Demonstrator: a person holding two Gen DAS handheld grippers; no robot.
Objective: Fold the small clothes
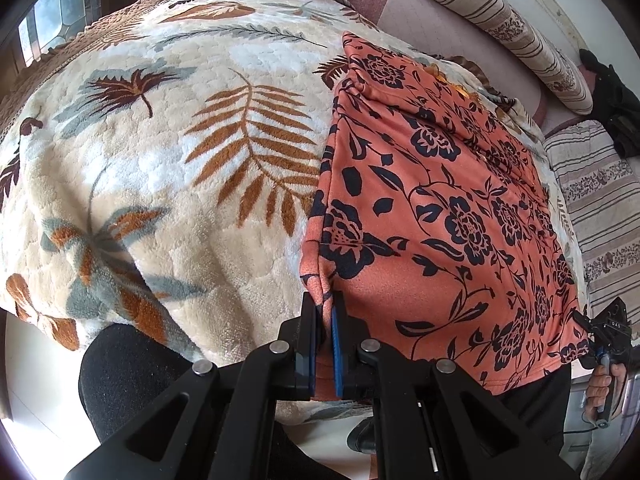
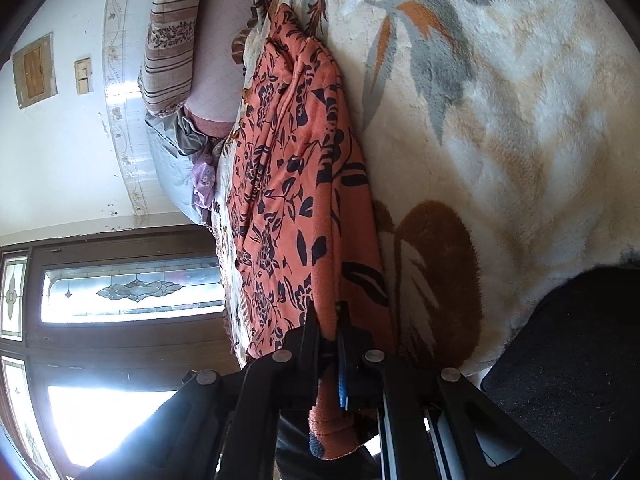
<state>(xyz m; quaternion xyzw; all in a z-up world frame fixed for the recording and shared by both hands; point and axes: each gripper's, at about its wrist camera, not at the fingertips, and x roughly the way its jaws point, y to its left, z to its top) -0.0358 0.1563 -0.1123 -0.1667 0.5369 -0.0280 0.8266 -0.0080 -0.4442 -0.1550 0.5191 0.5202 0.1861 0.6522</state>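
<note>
Left tool [image 1: 325,312], right tool [image 2: 328,322] pinch garment [image 1: 440,208] edge; blanket [image 1: 160,140] beside.

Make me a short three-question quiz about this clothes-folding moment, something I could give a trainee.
1. True or false: the left gripper is open and clear of the cloth.
2. What does the orange floral garment lie on?
A. a bare wooden table
B. a leaf-patterned blanket
C. a tiled floor
3. Fill in: the right gripper is shut on the garment's ____.

Key:
1. False; it is shut on a near corner of the garment.
2. B
3. Edge; the cloth hangs down past its fingers.
</note>
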